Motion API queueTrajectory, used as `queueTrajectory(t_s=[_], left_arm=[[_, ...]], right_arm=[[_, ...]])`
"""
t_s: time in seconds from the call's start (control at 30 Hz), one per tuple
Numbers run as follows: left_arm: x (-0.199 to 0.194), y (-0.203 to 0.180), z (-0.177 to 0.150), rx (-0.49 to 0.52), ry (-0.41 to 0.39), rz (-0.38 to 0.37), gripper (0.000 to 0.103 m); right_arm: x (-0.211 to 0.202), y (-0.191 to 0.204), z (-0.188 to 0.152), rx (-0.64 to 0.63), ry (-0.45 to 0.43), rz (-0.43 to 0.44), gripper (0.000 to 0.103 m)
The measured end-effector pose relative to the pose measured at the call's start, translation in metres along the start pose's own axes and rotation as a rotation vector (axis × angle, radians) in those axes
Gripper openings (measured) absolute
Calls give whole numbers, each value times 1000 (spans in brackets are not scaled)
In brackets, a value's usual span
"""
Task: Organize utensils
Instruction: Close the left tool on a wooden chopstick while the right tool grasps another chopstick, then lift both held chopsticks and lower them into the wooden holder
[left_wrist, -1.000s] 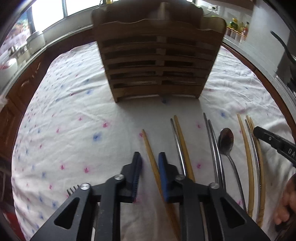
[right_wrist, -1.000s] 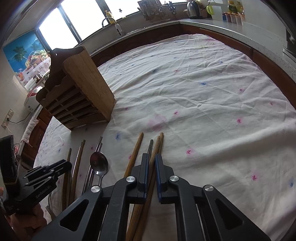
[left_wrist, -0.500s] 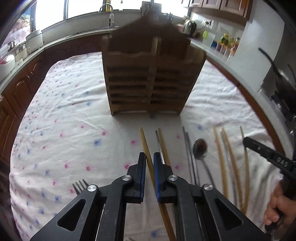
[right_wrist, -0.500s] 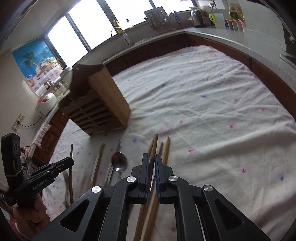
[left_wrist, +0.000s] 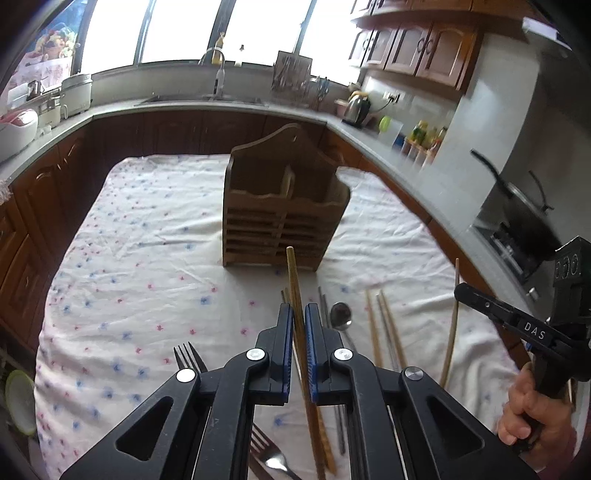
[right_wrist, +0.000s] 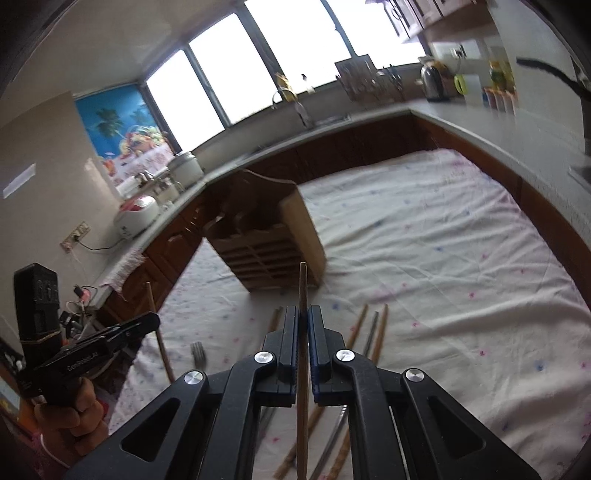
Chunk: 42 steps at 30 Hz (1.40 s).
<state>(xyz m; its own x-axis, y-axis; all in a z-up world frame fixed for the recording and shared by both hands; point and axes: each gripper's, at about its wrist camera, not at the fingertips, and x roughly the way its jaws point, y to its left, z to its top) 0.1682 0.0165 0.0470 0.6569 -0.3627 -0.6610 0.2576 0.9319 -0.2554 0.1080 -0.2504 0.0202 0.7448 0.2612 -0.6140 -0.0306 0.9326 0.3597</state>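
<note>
A wooden utensil holder (left_wrist: 280, 218) stands upright on the flowered cloth; it also shows in the right wrist view (right_wrist: 269, 243). My left gripper (left_wrist: 299, 314) is shut on a wooden chopstick (left_wrist: 293, 280), lifted above the table and pointing at the holder. My right gripper (right_wrist: 303, 317) is shut on another wooden chopstick (right_wrist: 303, 288), also raised. On the cloth lie more chopsticks (left_wrist: 384, 325), a metal spoon (left_wrist: 340, 315) and forks (left_wrist: 186, 354). The right gripper's body (left_wrist: 517, 325) shows at the right of the left wrist view.
The table with the white flowered cloth (left_wrist: 147, 258) is ringed by a grey kitchen counter (left_wrist: 184, 107) with dark wood cabinets. A rice cooker (right_wrist: 136, 218) and kettle (right_wrist: 432, 81) stand on the counter. A stove with a pan (left_wrist: 524, 206) is at the right.
Both grippers closed on a chopstick each and lifted them off the cloth. Both views have risen and pulled back from the table.
</note>
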Motion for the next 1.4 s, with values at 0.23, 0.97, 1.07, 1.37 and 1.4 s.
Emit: queueTrajectory(t_s=[0.23, 0.97, 1.07, 1.37, 1.4], left_arm=[[-37, 0, -9, 3, -54, -25, 4], [-65, 3, 0, -4, -131, -35, 4], [-64, 5, 2, -6, -140, -33, 4], [-63, 12, 21, -9, -183, -18, 4], [-64, 13, 21, -9, -187, -17, 4]], right_arm=[[-25, 20, 1, -46, -63, 33, 5], [-40, 41, 16, -100, -129, 75, 5], [-39, 42, 21, -106, -138, 75, 5], [-31, 44, 48, -115, -177, 78, 5], [-30, 44, 53, -115, -184, 79, 5]])
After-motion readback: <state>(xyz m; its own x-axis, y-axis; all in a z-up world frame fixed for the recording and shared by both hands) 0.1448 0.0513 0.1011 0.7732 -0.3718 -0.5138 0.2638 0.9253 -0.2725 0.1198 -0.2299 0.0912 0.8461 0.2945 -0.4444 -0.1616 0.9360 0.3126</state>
